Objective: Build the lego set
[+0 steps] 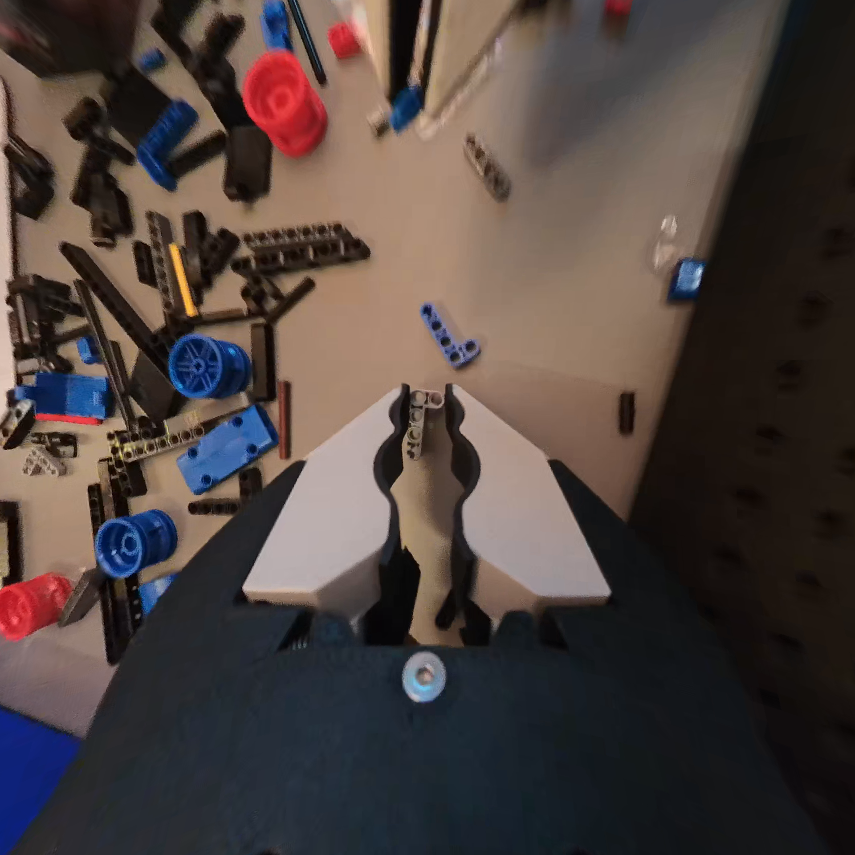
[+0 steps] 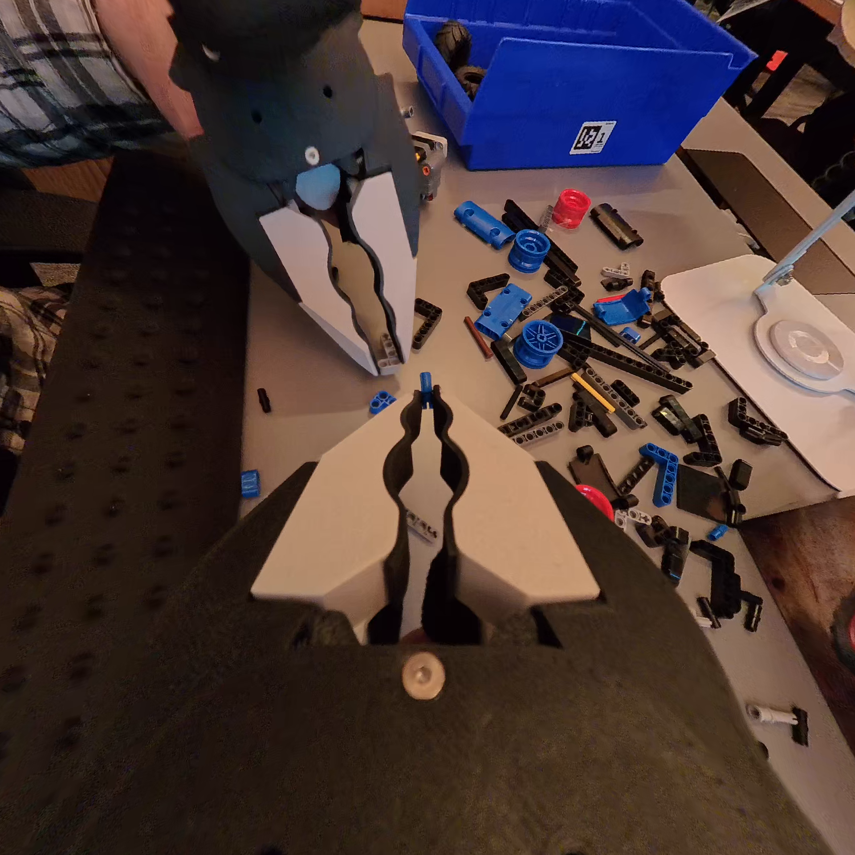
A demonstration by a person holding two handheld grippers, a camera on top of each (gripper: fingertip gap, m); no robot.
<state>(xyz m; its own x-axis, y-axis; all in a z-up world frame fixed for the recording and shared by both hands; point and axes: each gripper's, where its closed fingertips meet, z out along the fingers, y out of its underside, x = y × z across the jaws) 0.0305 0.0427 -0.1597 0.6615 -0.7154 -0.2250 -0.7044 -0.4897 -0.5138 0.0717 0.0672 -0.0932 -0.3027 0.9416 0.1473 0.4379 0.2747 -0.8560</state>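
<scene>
My left gripper point(image 1: 426, 393) is shut on a small grey L-shaped beam point(image 1: 418, 423), held above the grey table point(image 1: 532, 287). In the right wrist view the left gripper point(image 2: 388, 358) hangs tip-down with the grey beam point(image 2: 387, 352) at its tips. My right gripper point(image 2: 426, 398) is shut on a small blue pin point(image 2: 425, 387) that sticks out past its tips, just below and right of the left gripper's tips. A blue L-shaped beam point(image 1: 446, 335) lies on the table ahead of the left gripper.
Loose black, blue and red pieces are spread over the table: blue wheel hubs point(image 2: 536, 343), a red hub point(image 1: 284, 102), long black beams point(image 2: 634, 365). A blue bin point(image 2: 569, 88) stands at the back. A white lamp base point(image 2: 758, 333) lies right. Dark perforated foam point(image 2: 125, 370) borders the table.
</scene>
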